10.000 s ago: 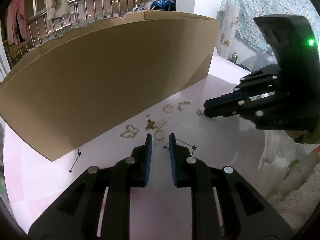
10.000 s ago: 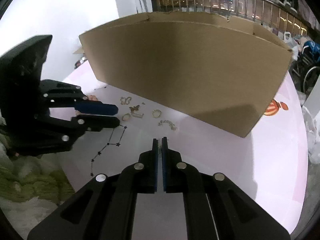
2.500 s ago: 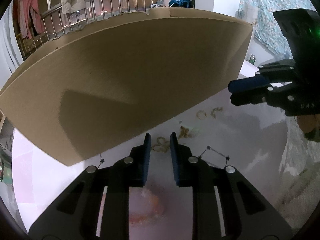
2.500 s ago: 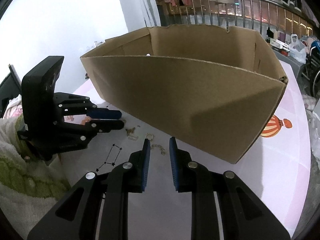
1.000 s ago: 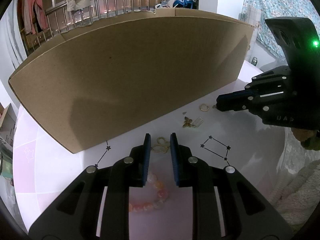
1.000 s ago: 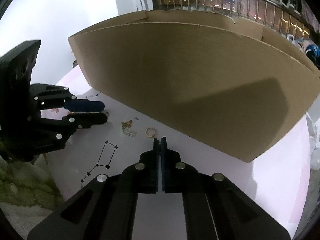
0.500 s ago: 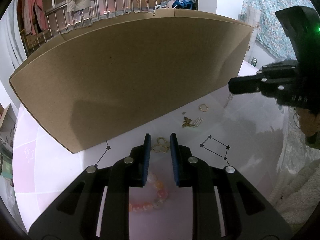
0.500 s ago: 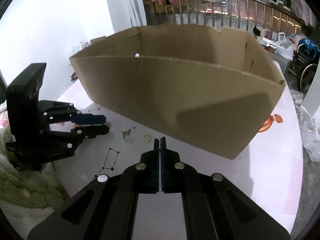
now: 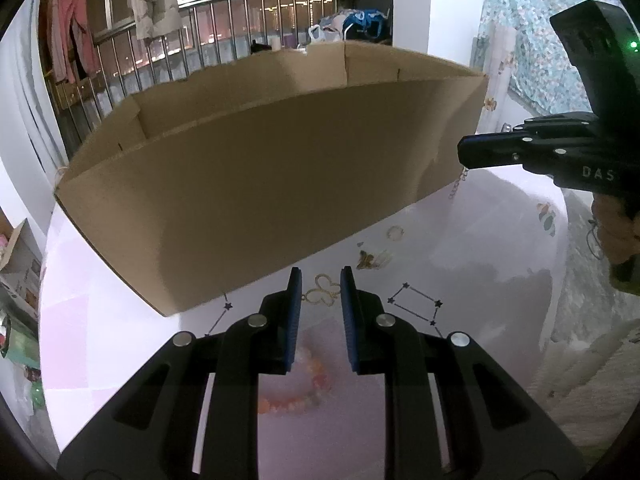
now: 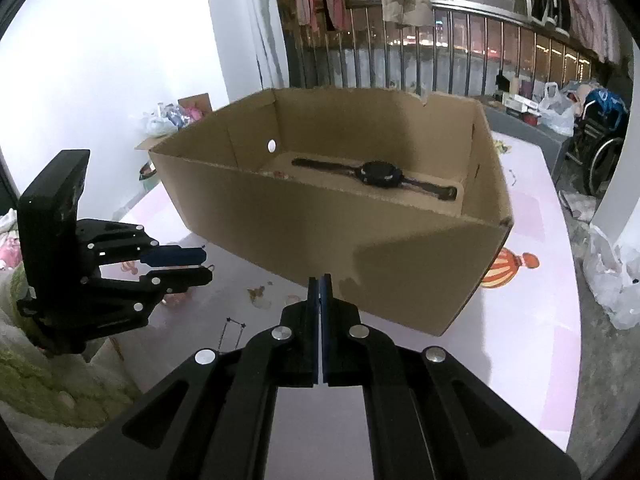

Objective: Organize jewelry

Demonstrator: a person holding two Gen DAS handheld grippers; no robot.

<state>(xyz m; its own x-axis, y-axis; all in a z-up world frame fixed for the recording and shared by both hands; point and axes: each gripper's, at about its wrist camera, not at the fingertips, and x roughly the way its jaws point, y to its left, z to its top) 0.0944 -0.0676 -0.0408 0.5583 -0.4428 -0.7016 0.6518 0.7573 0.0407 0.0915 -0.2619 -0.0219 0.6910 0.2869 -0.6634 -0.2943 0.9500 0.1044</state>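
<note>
- Right tongs (image 9: 466, 156): clenched on a thin chain (image 9: 457, 184), raised just beside the near right corner of the box (image 9: 260, 184). The chain hangs free below the tips, clear of the counter (image 9: 500, 248).
- Risk: the pinch looks to catch only the top links. A jolt could slip the chain out, dropping it short of the box.
- Risk: the dangling end could snag on the box rim on the way over, judging by how close it hangs to the wall.
- Left tongs (image 9: 320, 280): released, pads apart and holding nothing, low over the counter. A gold butterfly outline (image 9: 320, 291) lies just ahead between the tips; a bead bracelet (image 9: 296, 392) lies beneath them.
- Risk: closing on so flat a piece may scrape it along, not lift it.
- Loose on counter: 1 ring (image 9: 395, 232), 1 butterfly charm (image 9: 366, 259).
- Box holds 1 watch (image 10: 378, 174).
</note>
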